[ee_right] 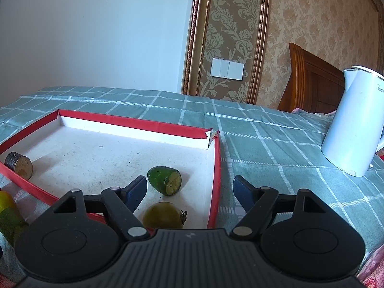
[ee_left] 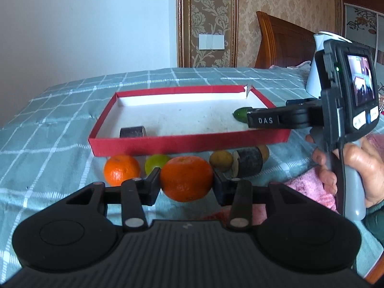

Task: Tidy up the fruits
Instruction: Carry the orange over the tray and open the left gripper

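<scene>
Left gripper clamped on round orange tangerine at 6 o'clock of shallow red-walled cardboard tray; right gripper jaws apart, empty, over tray's 3 o'clock wall.

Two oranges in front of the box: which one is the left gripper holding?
The right-hand orange, clamped between the left gripper's fingers. The other orange lies free on the cloth to its left, next to a yellow-green fruit.
</scene>
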`<state>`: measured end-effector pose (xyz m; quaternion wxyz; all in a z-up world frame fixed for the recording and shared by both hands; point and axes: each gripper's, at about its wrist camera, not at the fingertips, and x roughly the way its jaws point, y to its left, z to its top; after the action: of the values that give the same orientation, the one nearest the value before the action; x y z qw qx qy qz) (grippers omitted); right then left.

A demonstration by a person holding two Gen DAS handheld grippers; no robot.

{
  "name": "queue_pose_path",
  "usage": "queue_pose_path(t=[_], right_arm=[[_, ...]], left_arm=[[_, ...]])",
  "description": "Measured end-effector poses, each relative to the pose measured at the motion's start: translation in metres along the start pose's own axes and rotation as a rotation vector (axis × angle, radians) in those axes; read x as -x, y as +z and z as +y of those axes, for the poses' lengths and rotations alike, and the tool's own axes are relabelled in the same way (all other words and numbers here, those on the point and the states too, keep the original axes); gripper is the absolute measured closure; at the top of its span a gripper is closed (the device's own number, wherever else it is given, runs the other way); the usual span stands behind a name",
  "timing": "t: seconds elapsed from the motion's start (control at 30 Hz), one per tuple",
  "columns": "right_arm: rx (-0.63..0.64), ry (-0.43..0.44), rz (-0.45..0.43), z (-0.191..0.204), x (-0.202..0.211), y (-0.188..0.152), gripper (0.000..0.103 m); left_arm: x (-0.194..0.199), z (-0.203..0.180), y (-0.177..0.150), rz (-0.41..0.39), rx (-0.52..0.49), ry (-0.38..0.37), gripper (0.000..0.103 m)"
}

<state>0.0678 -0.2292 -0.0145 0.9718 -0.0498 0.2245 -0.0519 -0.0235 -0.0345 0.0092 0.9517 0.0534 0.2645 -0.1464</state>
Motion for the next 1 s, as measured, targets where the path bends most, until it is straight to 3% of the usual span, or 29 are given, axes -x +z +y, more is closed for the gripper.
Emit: queue_pose_path(t=[0.37, 0.67, 1.0], right_arm=[[0.002, 0.008, 0.001, 0.001, 0.001, 0.001, 0.024], [0.005, 0.014, 0.002, 0.004, 0.001, 0.002, 0.024], [-0.005, 0.031, 0.009, 0.003, 0.003, 0.003, 0.024]], left_arm=[[-0.011, 0.004, 0.025, -0.04, -0.01, -0.002, 0.062], [-0.044, 0.01, 0.055, -0.06, -0.003, 0.024, 0.062], [-0.105, 0.018, 0.08, 0.015, 0.008, 0.061, 0.062]])
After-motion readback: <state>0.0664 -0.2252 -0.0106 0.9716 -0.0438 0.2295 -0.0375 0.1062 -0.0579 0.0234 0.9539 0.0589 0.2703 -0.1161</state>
